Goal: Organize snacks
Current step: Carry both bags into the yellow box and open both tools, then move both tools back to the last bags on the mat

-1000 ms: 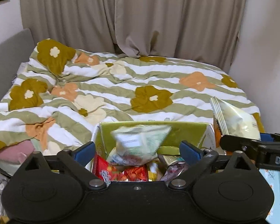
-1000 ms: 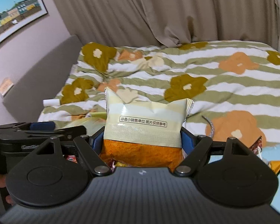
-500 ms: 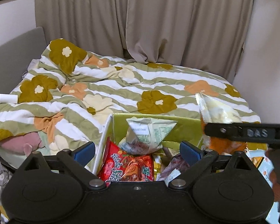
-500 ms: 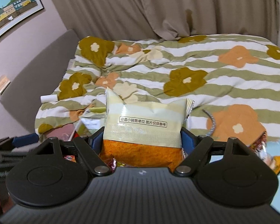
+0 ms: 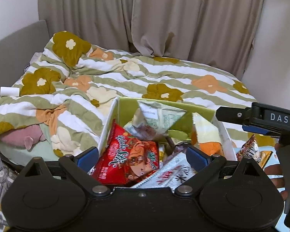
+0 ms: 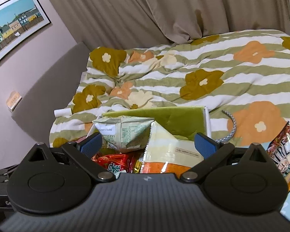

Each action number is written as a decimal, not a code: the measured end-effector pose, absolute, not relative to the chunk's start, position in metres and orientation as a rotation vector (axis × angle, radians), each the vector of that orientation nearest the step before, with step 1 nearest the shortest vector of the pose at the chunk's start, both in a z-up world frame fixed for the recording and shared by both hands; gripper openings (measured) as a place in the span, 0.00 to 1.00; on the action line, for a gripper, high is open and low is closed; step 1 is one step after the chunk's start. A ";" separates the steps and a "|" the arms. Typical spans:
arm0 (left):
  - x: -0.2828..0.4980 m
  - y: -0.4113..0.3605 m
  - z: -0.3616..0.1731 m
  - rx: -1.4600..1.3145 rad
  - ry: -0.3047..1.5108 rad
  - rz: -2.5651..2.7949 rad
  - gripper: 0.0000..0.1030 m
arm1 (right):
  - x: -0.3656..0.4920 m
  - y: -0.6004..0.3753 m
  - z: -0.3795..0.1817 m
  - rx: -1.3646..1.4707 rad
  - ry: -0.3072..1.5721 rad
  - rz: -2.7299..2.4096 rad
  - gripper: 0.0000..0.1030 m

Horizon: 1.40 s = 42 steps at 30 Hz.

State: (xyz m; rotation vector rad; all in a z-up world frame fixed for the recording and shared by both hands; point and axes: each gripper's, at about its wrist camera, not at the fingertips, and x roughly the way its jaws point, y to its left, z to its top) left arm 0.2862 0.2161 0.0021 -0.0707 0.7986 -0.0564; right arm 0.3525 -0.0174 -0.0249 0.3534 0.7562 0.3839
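Note:
A box with green inner walls (image 5: pixel 129 106) (image 6: pixel 176 118) sits on the flowered quilt with several snack bags inside. A pale green bag (image 5: pixel 160 119) (image 6: pixel 125 133) rests on top, a red bag (image 5: pixel 129 158) (image 6: pixel 116 163) lies in front, and a white pack (image 5: pixel 172 174) is beside it. My right gripper (image 6: pixel 148 144) hangs over the box with its jaws opening. The yellow-and-orange bag (image 6: pixel 170 154) (image 5: pixel 205 135) lies loose in the box below them, free of the pads. My left gripper (image 5: pixel 142 156) is open over the box's near edge and holds nothing.
Loose snack packs lie on a pale blue surface right of the box (image 5: pixel 250 150) (image 6: pixel 280 152). A grey braided cord (image 6: pixel 231 127) curls on the quilt. A white roll (image 5: pixel 9 91) and a pink soft toy (image 5: pixel 23 137) sit at the bed's left edge.
The right gripper opened and the yellow-and-orange bag dropped from its pads into the box. The pale green bag, blurred in mid-fall earlier, has settled inside. The left gripper drew back from the box.

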 end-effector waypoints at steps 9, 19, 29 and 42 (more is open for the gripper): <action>0.278 0.200 0.012 -0.084 0.769 -0.121 0.96 | 0.325 -0.040 -0.004 0.324 0.692 0.303 1.00; 0.258 0.152 0.030 -0.050 0.699 -0.129 0.96 | 0.298 -0.109 0.009 0.305 0.651 0.213 1.00; 0.239 0.051 0.034 0.001 0.670 -0.122 0.97 | 0.287 -0.200 0.001 0.315 0.695 0.261 1.00; 0.234 -0.065 -0.034 0.179 0.722 -0.057 0.97 | 0.312 -0.280 -0.047 0.277 0.808 0.357 1.00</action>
